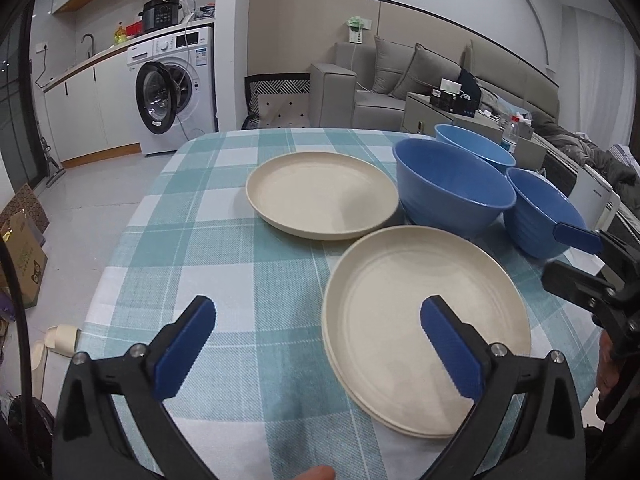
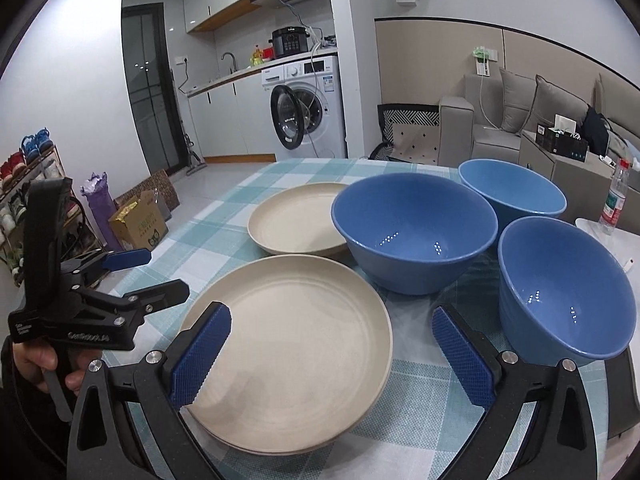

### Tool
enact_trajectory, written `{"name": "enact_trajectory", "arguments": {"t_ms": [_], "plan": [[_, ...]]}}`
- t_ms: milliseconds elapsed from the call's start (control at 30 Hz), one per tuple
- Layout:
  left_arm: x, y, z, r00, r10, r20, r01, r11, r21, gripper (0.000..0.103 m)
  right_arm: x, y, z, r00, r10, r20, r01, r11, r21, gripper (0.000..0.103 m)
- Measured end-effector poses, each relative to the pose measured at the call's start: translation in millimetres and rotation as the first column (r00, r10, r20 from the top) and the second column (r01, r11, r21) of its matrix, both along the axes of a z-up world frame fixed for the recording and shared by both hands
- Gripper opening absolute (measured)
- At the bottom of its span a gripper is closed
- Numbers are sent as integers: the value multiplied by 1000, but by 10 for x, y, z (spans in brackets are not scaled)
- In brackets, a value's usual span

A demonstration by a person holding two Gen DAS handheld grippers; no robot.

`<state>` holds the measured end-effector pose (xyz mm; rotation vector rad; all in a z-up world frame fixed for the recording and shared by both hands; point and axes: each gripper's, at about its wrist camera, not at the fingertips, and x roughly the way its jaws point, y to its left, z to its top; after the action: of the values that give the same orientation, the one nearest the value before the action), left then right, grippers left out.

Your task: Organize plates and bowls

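Left wrist view: left gripper (image 1: 318, 348) spread wide, nothing between pads, hovering over cloth (image 1: 240, 272) at near edge of table. Near plate stack (image 1: 424, 320) just right of centre, right pad overlapping its near rim in the picture, no contact evident. Two rims visible at stack's near edge, so read as two plates nested, maybe more; count not certain. Far plate (image 1: 320, 196) alone, apart from stack, its right edge close beside big bowl (image 1: 452, 188).

Right wrist view: right gripper (image 2: 330, 348) likewise fully open and empty, above near side of stack (image 2: 288, 340). Left gripper (image 2: 136, 276) seen at left, held in a hand (image 2: 40, 360), jaws apart, clear of everything.

Bowls: three blue, all upright, all separate. Big bowl (image 2: 412, 232) centre, back bowl (image 2: 512, 192) behind it, right bowl (image 2: 564, 292) nearest on right side. Rims close together, touching or not cannot be told. None nested.

Progress, judged: partly done. Plate stacking started, one plate left out. Bowls not begun.

Remaining, judged: far plate (image 2: 296, 216) onto stack; three bowls nested into one pile. Both grippers free for next pick. Far plate probably the obvious next target for left side.
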<state>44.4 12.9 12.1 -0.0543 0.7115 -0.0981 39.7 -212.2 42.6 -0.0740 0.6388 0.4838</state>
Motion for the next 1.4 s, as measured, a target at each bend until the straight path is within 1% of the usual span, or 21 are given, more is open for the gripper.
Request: {"name": "enact_trajectory", "arguments": {"t_ms": [233, 400, 600, 800, 1000, 1133, 1300, 1400], "plan": [[205, 114, 21, 999, 47, -12, -47, 999, 8, 103, 7, 16, -14, 1000, 8, -6, -8, 1000, -5, 102], [335, 152, -7, 997, 66, -28, -65, 998, 13, 103, 63, -28, -9, 1000, -13, -8, 13, 1000, 0, 102], [497, 174, -50, 996, 80, -50, -79, 997, 16, 103, 165, -93, 34, 999, -47, -18, 47, 999, 20, 102], [668, 220, -71, 993, 102, -66, -102, 995, 14, 103, 284, -77, 16, 997, -62, -35, 62, 998, 4, 102], [855, 282, -144, 985, 137, -102, -135, 991, 22, 103, 436, -37, 28, 997, -66, -46, 65, 998, -9, 102], [988, 346, -200, 981, 149, -128, -149, 989, 5, 103, 544, 3, 47, 996, -61, -57, 61, 998, -12, 102], [1127, 364, -235, 980, 141, -143, -143, 990, -4, 100, 633, 34, 62, 996, -57, -65, 56, 998, -19, 102], [1198, 340, -253, 979, 139, -148, -138, 990, 12, 93, 682, 51, 69, 996, -55, -71, 54, 998, -22, 102]]}}
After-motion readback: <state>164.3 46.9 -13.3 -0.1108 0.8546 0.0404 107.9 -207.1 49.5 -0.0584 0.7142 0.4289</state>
